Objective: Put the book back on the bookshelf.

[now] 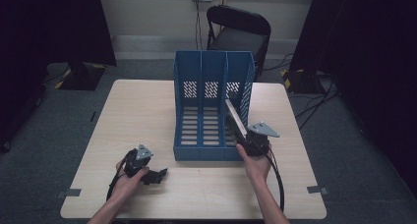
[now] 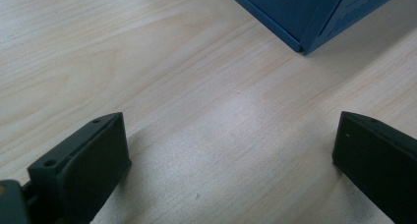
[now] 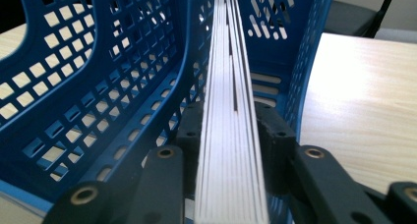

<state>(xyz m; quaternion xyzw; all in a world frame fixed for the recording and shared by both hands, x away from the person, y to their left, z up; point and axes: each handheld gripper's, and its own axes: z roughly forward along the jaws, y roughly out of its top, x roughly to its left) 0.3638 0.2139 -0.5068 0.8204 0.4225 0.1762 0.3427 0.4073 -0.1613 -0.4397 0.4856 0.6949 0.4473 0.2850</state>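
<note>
Right claw (image 3: 231,150) grips a thin book (image 3: 230,135) by its edge, tilted inside the right compartment of the blue file rack (image 1: 212,106); left claw (image 2: 231,160) rests wide open on the table (image 1: 142,116), just beside the rack's front corner.

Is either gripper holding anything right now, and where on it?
The right gripper clamps a thin white stack of pages across its near edge, inside the blue plastic file rack's rightmost slot. The left gripper is open, holding nothing.

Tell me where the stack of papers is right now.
The stack of papers is clamped in the right claw, tilted into the rightmost compartment of the blue file rack, at the rack's open front on the table's right side.
</note>
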